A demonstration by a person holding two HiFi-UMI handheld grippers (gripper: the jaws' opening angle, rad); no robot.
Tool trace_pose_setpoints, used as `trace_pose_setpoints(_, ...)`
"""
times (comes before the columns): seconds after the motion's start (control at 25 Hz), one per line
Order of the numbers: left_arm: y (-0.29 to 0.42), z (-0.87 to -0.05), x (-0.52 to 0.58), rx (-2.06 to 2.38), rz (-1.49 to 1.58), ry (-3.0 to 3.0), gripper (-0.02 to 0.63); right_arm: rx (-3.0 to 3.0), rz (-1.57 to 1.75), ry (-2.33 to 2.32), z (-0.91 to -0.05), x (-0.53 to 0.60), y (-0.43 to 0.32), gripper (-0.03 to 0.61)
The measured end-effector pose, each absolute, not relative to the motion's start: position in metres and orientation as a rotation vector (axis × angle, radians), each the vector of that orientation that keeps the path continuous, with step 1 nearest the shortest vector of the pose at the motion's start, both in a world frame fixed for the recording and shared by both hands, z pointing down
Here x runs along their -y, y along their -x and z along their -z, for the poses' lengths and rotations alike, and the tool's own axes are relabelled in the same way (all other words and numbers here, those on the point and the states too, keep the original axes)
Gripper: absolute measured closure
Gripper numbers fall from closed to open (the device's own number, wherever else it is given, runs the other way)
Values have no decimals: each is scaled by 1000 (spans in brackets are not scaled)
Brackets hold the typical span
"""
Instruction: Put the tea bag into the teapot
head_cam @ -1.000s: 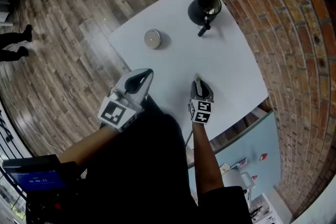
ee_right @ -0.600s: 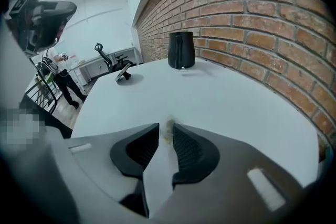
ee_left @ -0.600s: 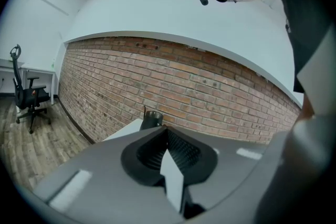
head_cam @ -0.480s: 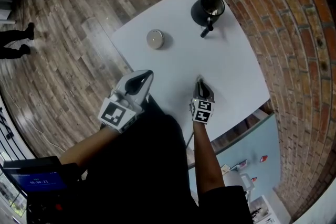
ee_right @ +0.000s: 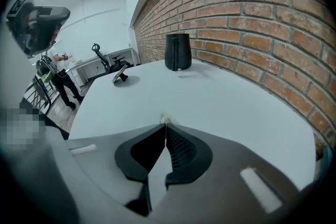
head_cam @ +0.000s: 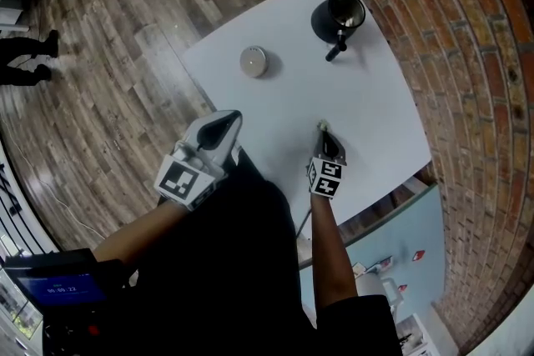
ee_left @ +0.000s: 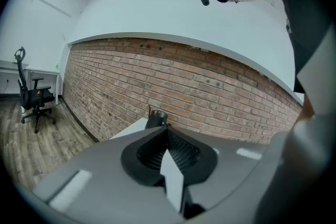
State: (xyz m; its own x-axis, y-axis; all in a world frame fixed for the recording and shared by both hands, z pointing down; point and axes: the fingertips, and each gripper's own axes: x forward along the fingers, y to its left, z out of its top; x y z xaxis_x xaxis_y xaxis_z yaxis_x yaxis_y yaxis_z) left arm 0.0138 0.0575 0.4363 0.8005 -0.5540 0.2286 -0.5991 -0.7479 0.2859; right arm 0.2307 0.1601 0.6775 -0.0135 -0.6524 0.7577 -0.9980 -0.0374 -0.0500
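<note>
White table point(head_cam: 375, 121) by brick wall: teapot point(head_cam: 338, 17) open, lid point(head_cam: 253, 61) apart; right gripper point(head_cam: 322, 129) just closed on tea bag point(ee_right: 164, 118); left gripper point(head_cam: 227, 122) clenched, empty.

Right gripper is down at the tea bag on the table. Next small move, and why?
Probably lift the right gripper straight up off the white table. Its jaws have just been closing and meet on the small pale tea bag, which shows at their tips. The black teapot stands far across the table and looks open, so the bag should clear the surface first.
</note>
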Motion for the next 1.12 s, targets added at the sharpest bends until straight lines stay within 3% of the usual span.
trace_pose_setpoints(1.12, -25, -423, -12, 706, -152, -2703, 614, 1714, -668, -2149, -552, -114, -240, 571)
